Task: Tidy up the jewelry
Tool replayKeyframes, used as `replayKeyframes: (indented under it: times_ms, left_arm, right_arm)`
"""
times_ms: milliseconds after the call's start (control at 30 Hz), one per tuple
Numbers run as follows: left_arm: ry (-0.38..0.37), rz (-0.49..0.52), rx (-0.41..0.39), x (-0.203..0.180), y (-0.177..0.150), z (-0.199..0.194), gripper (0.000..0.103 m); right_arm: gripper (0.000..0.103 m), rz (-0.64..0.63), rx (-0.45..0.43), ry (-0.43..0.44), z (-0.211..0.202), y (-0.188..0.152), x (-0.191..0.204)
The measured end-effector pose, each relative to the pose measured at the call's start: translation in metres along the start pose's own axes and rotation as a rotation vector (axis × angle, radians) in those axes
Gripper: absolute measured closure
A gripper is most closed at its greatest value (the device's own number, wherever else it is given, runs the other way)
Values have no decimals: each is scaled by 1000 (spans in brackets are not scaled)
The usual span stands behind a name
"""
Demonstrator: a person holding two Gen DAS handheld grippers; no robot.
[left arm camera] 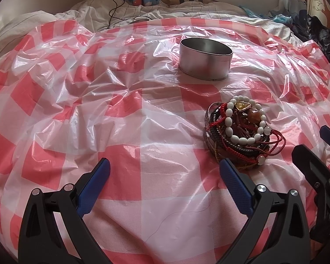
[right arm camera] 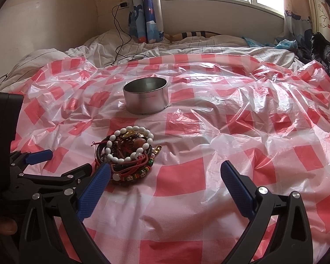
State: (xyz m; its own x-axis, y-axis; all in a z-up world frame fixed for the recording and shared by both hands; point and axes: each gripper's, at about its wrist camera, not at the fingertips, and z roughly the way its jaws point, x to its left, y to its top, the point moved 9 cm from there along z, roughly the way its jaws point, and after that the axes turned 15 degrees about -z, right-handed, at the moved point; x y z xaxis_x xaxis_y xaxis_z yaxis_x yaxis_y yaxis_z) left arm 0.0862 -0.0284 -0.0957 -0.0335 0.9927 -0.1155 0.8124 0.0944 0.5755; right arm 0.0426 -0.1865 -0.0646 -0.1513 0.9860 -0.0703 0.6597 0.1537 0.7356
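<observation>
Checked plastic sheet (left arm camera: 143, 132) covers bed; bracelet pile (left arm camera: 239, 129) near round metal tin (left arm camera: 205, 59), left gripper (left arm camera: 165, 167) and right gripper (right arm camera: 165, 169) both spread, empty.

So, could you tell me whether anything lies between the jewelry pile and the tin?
Nothing visible does. Only bare checkered plastic sheet lies between the jewelry pile and the open tin; both tongs sit on the pile's near side.

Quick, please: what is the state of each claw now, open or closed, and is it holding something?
Left claw: open, holding nothing.
Right claw: open, holding nothing; the jewelry pile lies untouched by its left fingertip.
</observation>
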Motion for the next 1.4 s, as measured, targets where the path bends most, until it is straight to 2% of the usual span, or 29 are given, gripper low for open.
replayKeyframes:
  times_ms: [67,167,300,400,533,633,733,800,833,867,1033,1133,1167,1333,1367,1400]
  left_arm:
    - [-3,1,0,1,1,-1,7]
    - [-5,-1,-1,1,1,-1,7]
    - [-19,13,-32,1,10,-11,7]
    - [-5,57,-82,0,30,-21,7]
    - [-10,86,-106,-5,67,-19,7]
    - [-21,51,-130,-3,93,-14,7]
    - [-36,-5,-122,6,97,-3,7]
    - [-21,-30,-80,16,89,8,7]
    - [-18,-37,-61,19,87,11,7]
    - [-22,-44,-58,20,86,12,7]
    - [-43,-78,-69,24,89,9,7]
    - [-38,-82,-58,26,87,11,7]
    - [-37,-82,-58,25,87,11,7]
    - [-37,-62,-64,21,85,9,7]
    - [-37,-57,-65,20,84,9,7]
    - [-40,-54,-65,19,84,8,7]
  right_arm:
    - [7,-4,7,2,0,0,1]
    - [7,-78,-3,-48,0,2,-2]
    - [7,-92,-13,-17,0,9,-3]
    - [7,-104,-17,52,2,18,-3]
    - [7,-124,6,151,14,33,-5]
    - [7,-111,35,231,25,43,-4]
    - [8,-128,65,252,39,42,-1]
    - [23,-120,86,290,48,36,2]
    - [36,-121,111,303,53,33,3]
    - [42,-118,129,319,58,32,4]
    - [50,-100,146,347,65,28,1]
    - [64,-70,149,394,68,26,4]
    - [75,-65,153,405,69,26,6]
    - [83,-24,133,435,69,28,5]
    - [94,-13,116,436,68,30,2]
    - [95,-1,103,437,65,32,-1]
